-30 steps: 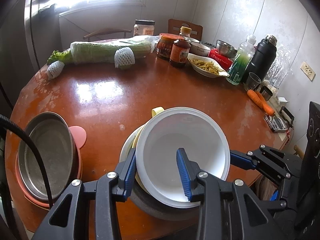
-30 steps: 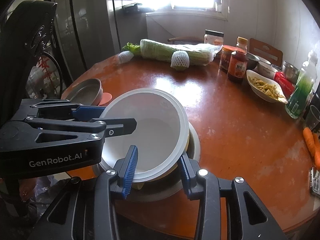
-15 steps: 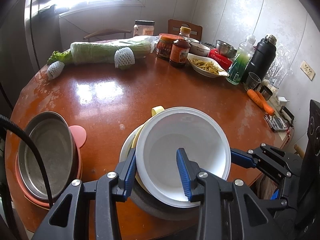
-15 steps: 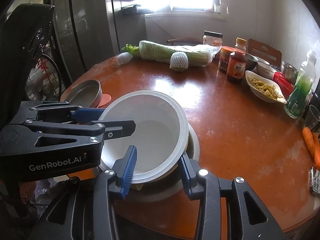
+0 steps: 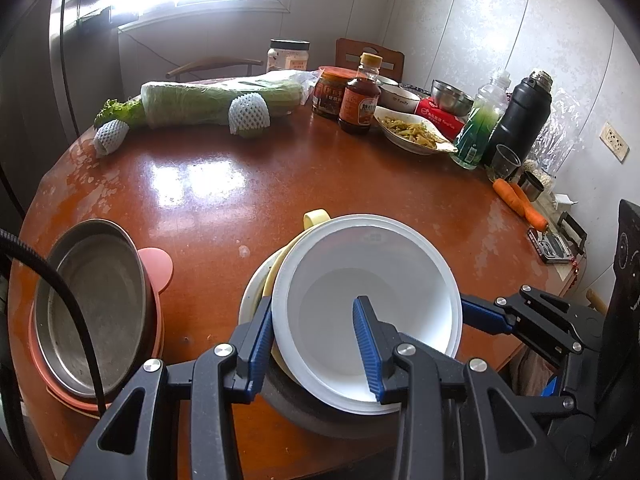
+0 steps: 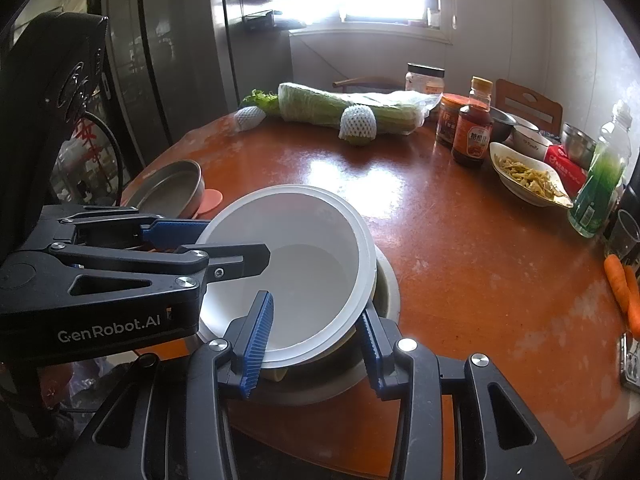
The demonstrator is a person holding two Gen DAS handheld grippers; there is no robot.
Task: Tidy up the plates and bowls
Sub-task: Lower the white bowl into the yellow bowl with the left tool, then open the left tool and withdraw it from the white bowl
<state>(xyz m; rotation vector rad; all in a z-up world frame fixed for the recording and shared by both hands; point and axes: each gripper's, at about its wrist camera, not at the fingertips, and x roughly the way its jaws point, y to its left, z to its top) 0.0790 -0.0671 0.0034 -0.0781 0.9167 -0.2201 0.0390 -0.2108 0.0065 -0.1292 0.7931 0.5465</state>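
A white bowl [image 5: 372,292] [image 6: 312,248] sits tilted on top of a stack near the table's front edge. Under it are a yellow handled bowl [image 5: 316,216], a grey bowl [image 5: 304,412] and a white plate [image 5: 250,296]. My left gripper [image 5: 312,300] [image 6: 232,242] is shut on the white bowl's left wall, one finger inside, one outside. On the opposite wall my right gripper [image 6: 317,303] is shut the same way; in the left wrist view one of its fingers [image 5: 484,316] meets the rim. A metal pan [image 5: 92,304] [image 6: 172,188] rests on a pink dish [image 5: 158,264] at the left.
Along the round brown table's far side lie a wrapped cabbage [image 5: 208,100], sauce bottles [image 5: 360,100], a dish of food [image 5: 412,132], a steel bowl [image 5: 452,98], a green bottle [image 5: 480,124] and a black flask [image 5: 520,116]. Carrots [image 5: 520,204] lie at the right edge.
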